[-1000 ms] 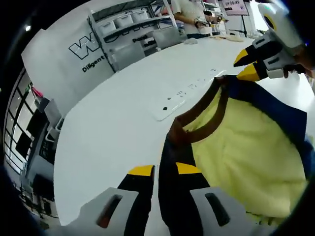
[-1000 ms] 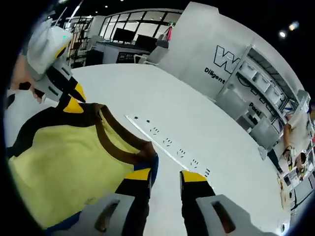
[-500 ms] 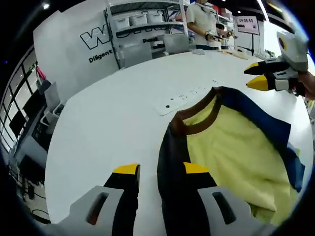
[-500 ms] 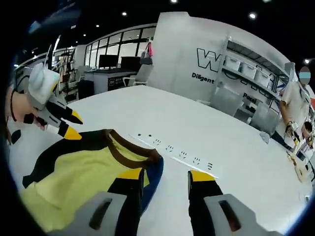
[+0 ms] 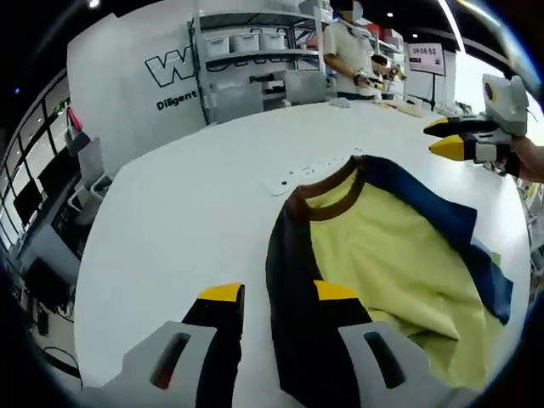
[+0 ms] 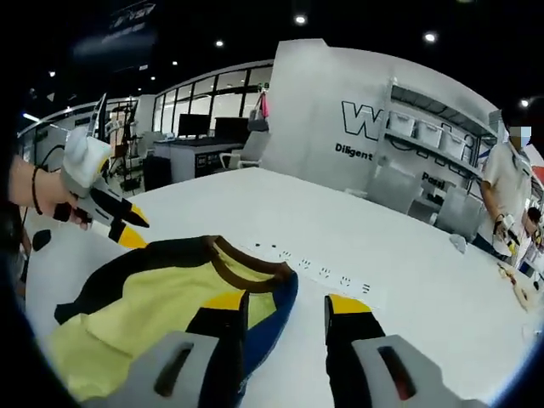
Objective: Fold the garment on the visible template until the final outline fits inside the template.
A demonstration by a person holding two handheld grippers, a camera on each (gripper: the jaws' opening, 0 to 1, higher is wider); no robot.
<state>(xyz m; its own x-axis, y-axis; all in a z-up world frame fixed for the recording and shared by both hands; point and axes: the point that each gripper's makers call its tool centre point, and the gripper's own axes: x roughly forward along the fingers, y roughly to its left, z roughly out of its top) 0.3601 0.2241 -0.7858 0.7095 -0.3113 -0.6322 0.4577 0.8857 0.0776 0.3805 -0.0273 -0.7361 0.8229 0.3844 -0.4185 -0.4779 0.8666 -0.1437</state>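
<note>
Here the yellow garment (image 5: 382, 246), brown at the collar with dark and blue sleeves, lies rumpled on the white surface (image 5: 187, 221), its collar just beside a white template strip (image 6: 327, 274) printed with small marks. The left tool (image 5: 270, 293) and the right tool (image 6: 287, 302) both hover above it, jaws spread and holding nothing. White bins (image 5: 242, 41) sit on a shelf behind; their contents cannot be told.

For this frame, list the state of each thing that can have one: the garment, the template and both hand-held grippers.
Garment: lying on the table, not yet folded small, one edge rumpled.
Template: flat on the table, partly under the collar.
Left hand-held gripper: open, holding nothing, jaws on either side of the dark shoulder edge.
Right hand-held gripper: open, holding nothing, above the blue shoulder edge.
</note>
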